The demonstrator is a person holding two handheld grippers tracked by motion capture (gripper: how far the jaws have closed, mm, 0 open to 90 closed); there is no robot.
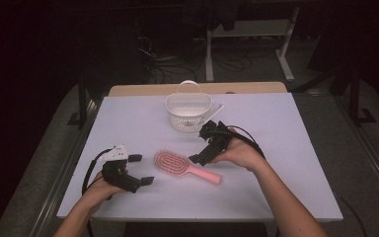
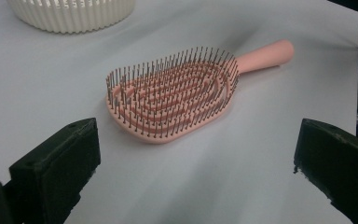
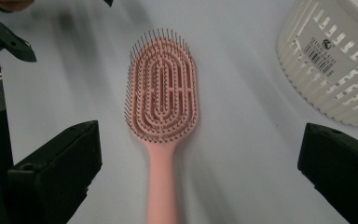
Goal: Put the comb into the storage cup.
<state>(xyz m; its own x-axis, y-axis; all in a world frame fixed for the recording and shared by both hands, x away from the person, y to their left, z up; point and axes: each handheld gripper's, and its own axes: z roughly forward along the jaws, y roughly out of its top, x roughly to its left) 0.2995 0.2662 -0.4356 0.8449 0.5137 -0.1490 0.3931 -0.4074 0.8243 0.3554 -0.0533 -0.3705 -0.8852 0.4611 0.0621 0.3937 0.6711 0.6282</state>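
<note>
The person's forearms come in low at the near edge of the bench (image 1: 276, 197), one hand around each tool. The left gripper (image 1: 141, 169) sits at the near left, its two black jaws spread wide with nothing between them, pointing across toward the middle of the surface. In the left gripper view those jaws stand well apart at the bottom corners, and the pink hairbrush (image 2: 172, 95) lies just ahead of them, bristles up, its handle running away to the far right.

The right gripper (image 1: 203, 145) is tilted down over the brush's handle end, released as well: the right gripper view shows its jaws far apart on either side, the pink hairbrush (image 3: 162, 100) centred between them, head away and handle coming straight toward the camera. From that view it hangs above the brush; whether any part touches the handle, I cannot tell.

From above, the pink hairbrush (image 1: 182, 167) lies flat in the middle of the bench, head toward the left gripper, handle angled toward the right and near edge. Beyond it, toward the far side, stands a white slatted basket (image 1: 188, 112) with its handle upright, near the right gripper and apart from the brush. A white stick-like thing leans at its right side; too small to identify.
</note>
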